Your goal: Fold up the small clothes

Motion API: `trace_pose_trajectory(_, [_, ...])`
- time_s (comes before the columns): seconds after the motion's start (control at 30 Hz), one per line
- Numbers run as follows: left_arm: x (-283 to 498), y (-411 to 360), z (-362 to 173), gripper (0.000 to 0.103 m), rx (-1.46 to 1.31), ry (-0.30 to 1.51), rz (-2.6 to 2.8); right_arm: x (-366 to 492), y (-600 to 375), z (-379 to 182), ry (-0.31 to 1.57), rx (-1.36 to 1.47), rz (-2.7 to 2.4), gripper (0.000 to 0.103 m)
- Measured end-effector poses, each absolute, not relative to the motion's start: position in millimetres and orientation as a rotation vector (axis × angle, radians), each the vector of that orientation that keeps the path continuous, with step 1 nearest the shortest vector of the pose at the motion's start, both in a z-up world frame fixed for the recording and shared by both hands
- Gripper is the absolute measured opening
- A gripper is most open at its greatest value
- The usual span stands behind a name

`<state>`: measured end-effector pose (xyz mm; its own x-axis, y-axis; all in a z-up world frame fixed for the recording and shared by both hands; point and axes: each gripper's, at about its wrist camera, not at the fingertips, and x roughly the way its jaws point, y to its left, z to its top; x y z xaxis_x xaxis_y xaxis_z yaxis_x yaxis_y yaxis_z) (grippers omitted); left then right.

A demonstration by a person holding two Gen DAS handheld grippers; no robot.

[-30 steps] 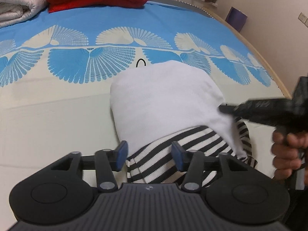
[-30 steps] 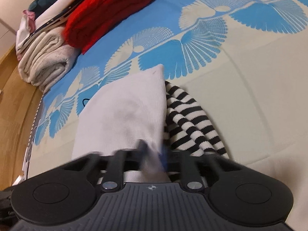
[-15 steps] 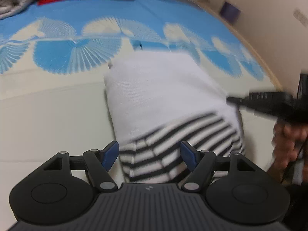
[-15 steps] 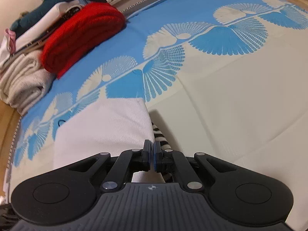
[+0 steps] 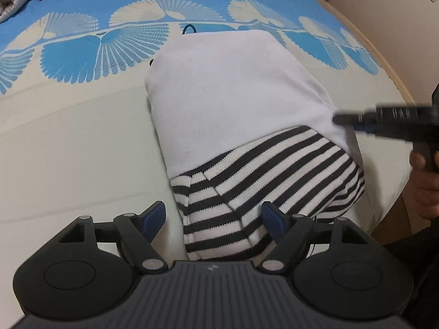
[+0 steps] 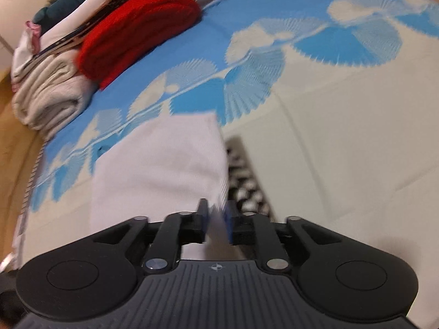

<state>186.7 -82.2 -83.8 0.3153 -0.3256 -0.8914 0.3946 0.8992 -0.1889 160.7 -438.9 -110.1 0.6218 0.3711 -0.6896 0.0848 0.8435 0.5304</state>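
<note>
A small white garment (image 5: 233, 96) lies folded on the bedsheet (image 5: 68, 137), and its black-and-white striped part (image 5: 260, 175) pokes out at the near end. My left gripper (image 5: 212, 216) hovers over the striped part with its jaws opening wide; the stripes lie between the fingers without being pressed. My right gripper (image 5: 340, 119), held by a hand (image 5: 422, 189), reaches in from the right to the white cloth's edge. In the blurred right wrist view, the right gripper (image 6: 216, 211) has its jaws opening, and the white garment (image 6: 159, 164) shows in the narrow gap.
A folded red blanket (image 6: 137, 27), a rolled beige towel (image 6: 49, 101) and stacked clothes sit at the bed's far end. A thin black loop (image 5: 189, 28) lies just beyond the garment. The wooden bed edge (image 5: 395, 82) curves along the right.
The left jaws have spread wider around the striped part. The right gripper, which was shut on the white cloth and then fully shut, now has parted jaws. The white layer lies flatter.
</note>
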Motion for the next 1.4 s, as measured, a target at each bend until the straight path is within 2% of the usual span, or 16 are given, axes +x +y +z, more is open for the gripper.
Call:
trace_pose_trajectory(0.2, [185.2,-75.5,-82.5,0.081,0.045,1.164,-0.495,134.1,-430.0,-130.1,1.049,0.420,0.314,0.023])
trace_pose_trajectory(0.37, [183.5,-75.6,-82.2,0.081,0.030,1.169,-0.514,116.2,-428.6,-136.8,1.100,0.316,0.317,0.023])
trace_pose_trajectory(0.4, [183.1,-76.5,-82.5,0.081,0.029,1.171,-0.519,114.3,-430.2,-136.2,1.102,0.313,0.321,0.020])
trace_pose_trajectory(0.43, [183.1,-76.8,-82.8,0.081,0.028,1.175,-0.525,111.0,-432.0,-135.1,1.097,0.308,0.323,0.005])
trace_pose_trajectory(0.53, [182.0,-76.8,-82.8,0.081,0.022,1.174,-0.535,104.5,-439.4,-119.7,1.022,0.293,0.335,0.004])
trace_pose_trajectory(0.67, [180.5,-79.9,-92.2,0.085,0.097,1.191,-0.525,92.8,-478.6,-97.9,0.904,0.499,0.305,0.004])
trace_pose_trajectory(0.73, [178.2,-84.7,-104.2,0.085,0.171,1.232,-0.519,90.6,-483.3,-101.4,0.932,0.499,0.305,0.004])
trace_pose_trajectory(0.83, [173.3,-92.0,-112.4,0.085,0.258,1.261,-0.524,96.0,-458.6,-128.0,1.094,0.324,0.291,0.004])
trace_pose_trajectory(0.93, [173.5,-91.1,-100.1,0.084,0.224,1.217,-0.541,101.8,-436.5,-140.2,1.156,0.186,0.286,0.004])
trace_pose_trajectory(1.07, [177.5,-84.4,-81.7,0.084,0.085,1.125,-0.586,110.7,-432.1,-139.0,1.157,0.180,0.251,0.004])
trace_pose_trajectory(1.2, [183.3,-88.5,-116.6,0.091,0.227,1.244,-0.488,113.1,-429.1,-139.4,1.153,0.161,0.231,0.004])
trace_pose_trajectory(1.3, [183.8,-88.4,-109.3,0.091,0.232,1.227,-0.490,111.2,-432.9,-137.4,1.135,0.179,0.245,0.004])
trace_pose_trajectory(1.4, [185.5,-80.5,-98.4,0.091,0.164,1.210,-0.492,108.9,-435.1,-119.5,1.051,0.245,0.280,0.009])
